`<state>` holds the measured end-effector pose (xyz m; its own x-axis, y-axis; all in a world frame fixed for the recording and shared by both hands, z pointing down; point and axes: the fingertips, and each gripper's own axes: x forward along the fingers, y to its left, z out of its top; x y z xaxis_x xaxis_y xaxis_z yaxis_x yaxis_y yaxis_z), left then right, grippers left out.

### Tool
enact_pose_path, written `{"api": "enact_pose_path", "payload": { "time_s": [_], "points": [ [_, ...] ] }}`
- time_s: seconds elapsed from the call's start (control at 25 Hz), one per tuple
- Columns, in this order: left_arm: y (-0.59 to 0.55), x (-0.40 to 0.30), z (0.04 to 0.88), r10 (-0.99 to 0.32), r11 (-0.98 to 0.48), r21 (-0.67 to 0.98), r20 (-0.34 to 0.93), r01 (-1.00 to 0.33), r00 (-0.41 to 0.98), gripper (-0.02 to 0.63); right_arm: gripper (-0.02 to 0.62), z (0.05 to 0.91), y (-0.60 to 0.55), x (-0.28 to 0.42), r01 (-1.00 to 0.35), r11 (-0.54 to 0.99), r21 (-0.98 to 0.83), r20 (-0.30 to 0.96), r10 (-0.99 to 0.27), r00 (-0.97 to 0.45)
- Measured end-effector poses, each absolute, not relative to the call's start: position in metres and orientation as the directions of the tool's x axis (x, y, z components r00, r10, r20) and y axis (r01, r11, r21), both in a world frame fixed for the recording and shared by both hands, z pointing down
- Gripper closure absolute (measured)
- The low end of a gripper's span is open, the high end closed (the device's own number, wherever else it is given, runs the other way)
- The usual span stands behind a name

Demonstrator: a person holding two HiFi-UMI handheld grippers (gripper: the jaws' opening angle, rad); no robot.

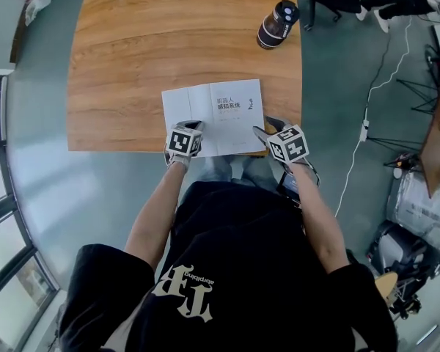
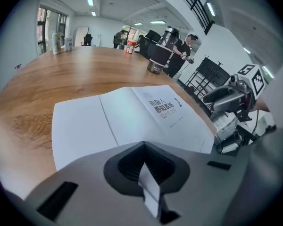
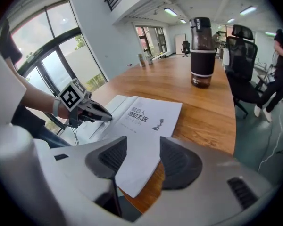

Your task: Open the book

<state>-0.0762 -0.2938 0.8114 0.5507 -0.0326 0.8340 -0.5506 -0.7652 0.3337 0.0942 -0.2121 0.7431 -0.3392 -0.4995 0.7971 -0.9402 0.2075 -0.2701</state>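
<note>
Left gripper view alone shows left gripper [image 2: 144,160] pinching a page [image 2: 151,192].

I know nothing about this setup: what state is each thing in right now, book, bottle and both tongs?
book: open, lying flat on the table.
bottle: upright, lid on.
left tongs: shut on the book's near edge.
right tongs: open, the book's corner between them.

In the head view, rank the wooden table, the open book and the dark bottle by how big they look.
1. table: by far the largest.
2. book: lying open at the table's near edge.
3. bottle: the smallest, standing toward the far right of the table.
</note>
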Motion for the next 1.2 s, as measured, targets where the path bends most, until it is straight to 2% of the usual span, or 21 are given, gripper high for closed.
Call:
{"api": "enact_pose_path", "payload": {
  "time_s": [0.6,0.76,0.84,1.2],
  "points": [
    [-0.289,-0.067,0.733,-0.104,-0.791,0.361,0.716,-0.494,0.690,0.600,0.385,0.794,-0.217,0.106,-0.965,0.092,-0.246,0.851,-0.455,-0.261],
    [-0.288,-0.063,0.726,-0.109,-0.794,0.365,0.701,-0.486,0.705,0.600,0.387,0.789,-0.219,0.104,-0.968,0.094,-0.234,0.848,-0.467,-0.251],
    [-0.287,-0.061,0.724,-0.109,-0.795,0.366,0.698,-0.484,0.708,0.600,0.411,0.787,-0.220,0.105,-0.970,0.091,-0.224,0.850,-0.468,-0.240],
    [-0.283,-0.064,0.726,-0.114,-0.787,0.366,0.705,-0.497,0.700,0.600,0.411,0.793,-0.218,0.103,-0.966,0.095,-0.242,0.854,-0.452,-0.259]
  ]
}}
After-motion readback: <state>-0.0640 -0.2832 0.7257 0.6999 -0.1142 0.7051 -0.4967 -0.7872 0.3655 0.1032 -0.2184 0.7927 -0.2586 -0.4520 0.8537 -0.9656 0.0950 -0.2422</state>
